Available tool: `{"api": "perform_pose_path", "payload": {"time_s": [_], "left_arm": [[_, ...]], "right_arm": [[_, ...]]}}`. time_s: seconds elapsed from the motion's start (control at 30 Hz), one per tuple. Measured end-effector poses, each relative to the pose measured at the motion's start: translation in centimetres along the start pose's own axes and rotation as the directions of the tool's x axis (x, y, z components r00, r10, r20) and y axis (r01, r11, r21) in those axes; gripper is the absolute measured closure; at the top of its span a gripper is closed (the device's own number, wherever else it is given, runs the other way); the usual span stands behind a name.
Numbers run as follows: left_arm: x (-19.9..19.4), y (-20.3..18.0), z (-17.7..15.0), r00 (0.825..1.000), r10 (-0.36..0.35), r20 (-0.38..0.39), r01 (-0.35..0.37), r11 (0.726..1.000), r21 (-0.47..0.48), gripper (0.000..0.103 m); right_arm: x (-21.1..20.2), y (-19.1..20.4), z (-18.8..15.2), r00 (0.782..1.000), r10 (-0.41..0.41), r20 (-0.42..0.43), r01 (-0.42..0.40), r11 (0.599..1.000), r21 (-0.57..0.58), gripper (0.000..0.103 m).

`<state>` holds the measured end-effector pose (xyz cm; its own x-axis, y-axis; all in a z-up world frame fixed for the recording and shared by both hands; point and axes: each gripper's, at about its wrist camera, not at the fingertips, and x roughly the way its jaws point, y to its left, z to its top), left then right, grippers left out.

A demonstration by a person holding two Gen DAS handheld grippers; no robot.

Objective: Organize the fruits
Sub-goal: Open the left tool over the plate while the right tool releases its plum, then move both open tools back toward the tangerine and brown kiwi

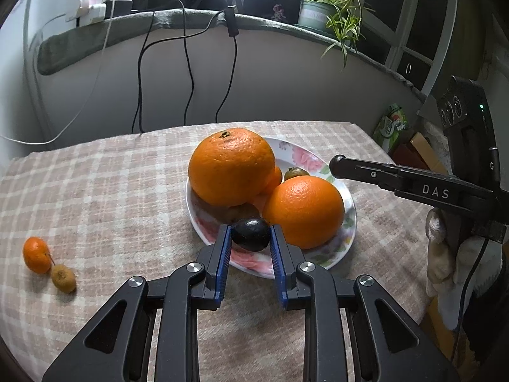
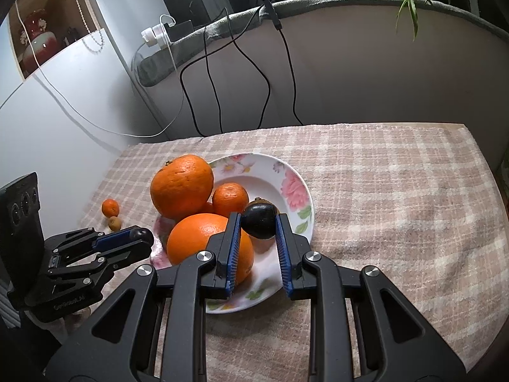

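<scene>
A floral plate (image 1: pixel 345 191) (image 2: pixel 286 172) on the checked cloth holds two big oranges (image 1: pixel 230 167) (image 1: pixel 303 211), a small tangerine (image 2: pixel 230 199) and a kiwi (image 1: pixel 296 172). My left gripper (image 1: pixel 250 235) is shut on a dark fruit (image 1: pixel 250 234) over the plate's near rim. My right gripper (image 2: pixel 258 225) is shut on another dark fruit (image 2: pixel 259 222) above the plate's middle. In the left wrist view the right gripper (image 1: pixel 338 162) shows side-on at the right. In the right wrist view the left gripper (image 2: pixel 143 237) shows at the left.
A small tangerine (image 1: pixel 36 254) (image 2: pixel 110 207) and a kiwi (image 1: pixel 63 277) (image 2: pixel 114 222) lie on the cloth left of the plate. Black and white cables (image 1: pixel 189 73) hang down the wall behind. A potted plant (image 1: pixel 331 9) stands on the sill.
</scene>
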<state>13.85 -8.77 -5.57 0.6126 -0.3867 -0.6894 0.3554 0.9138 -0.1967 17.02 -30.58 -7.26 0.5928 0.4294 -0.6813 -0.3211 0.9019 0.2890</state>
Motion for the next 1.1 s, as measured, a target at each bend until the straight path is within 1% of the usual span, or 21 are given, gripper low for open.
{"api": "perform_pose_path", "payload": {"time_s": [0.57,0.8,0.83,0.87,0.9,0.97,1.1], "left_arm": [[0.5,-0.41,0.35,1.0,0.0,-0.002,0.0,1.0,0.009,0.08],[0.52,-0.88,0.43,1.0,-0.005,0.001,0.005,1.0,0.027,0.078],[0.51,-0.93,0.42,1.0,-0.006,0.002,0.006,1.0,0.028,0.076],[0.46,-0.97,0.43,1.0,-0.007,0.005,0.007,1.0,0.03,0.072],[0.43,-0.99,0.46,1.0,-0.007,0.006,0.006,1.0,0.03,0.071],[0.38,-0.99,0.52,1.0,-0.007,0.009,0.007,1.0,0.03,0.07],[0.26,-1.0,0.55,1.0,-0.007,0.016,0.007,1.0,0.03,0.056]], "right_arm": [[0.46,-0.29,-0.01,1.0,0.009,-0.005,-0.009,1.0,0.015,0.08],[0.7,-0.27,-0.06,1.0,0.013,-0.01,-0.013,1.0,0.017,0.078],[0.75,-0.31,-0.06,1.0,0.013,-0.012,-0.013,1.0,0.018,0.077],[0.79,-0.27,-0.1,1.0,0.012,-0.014,-0.012,1.0,0.018,0.068],[0.8,-0.28,-0.09,1.0,0.01,-0.012,-0.01,1.0,0.018,0.058],[0.6,-0.26,-0.08,1.0,0.005,0.002,-0.005,1.0,0.019,0.05],[0.31,-0.33,0.08,1.0,0.007,0.012,-0.007,1.0,0.022,0.05]]}}
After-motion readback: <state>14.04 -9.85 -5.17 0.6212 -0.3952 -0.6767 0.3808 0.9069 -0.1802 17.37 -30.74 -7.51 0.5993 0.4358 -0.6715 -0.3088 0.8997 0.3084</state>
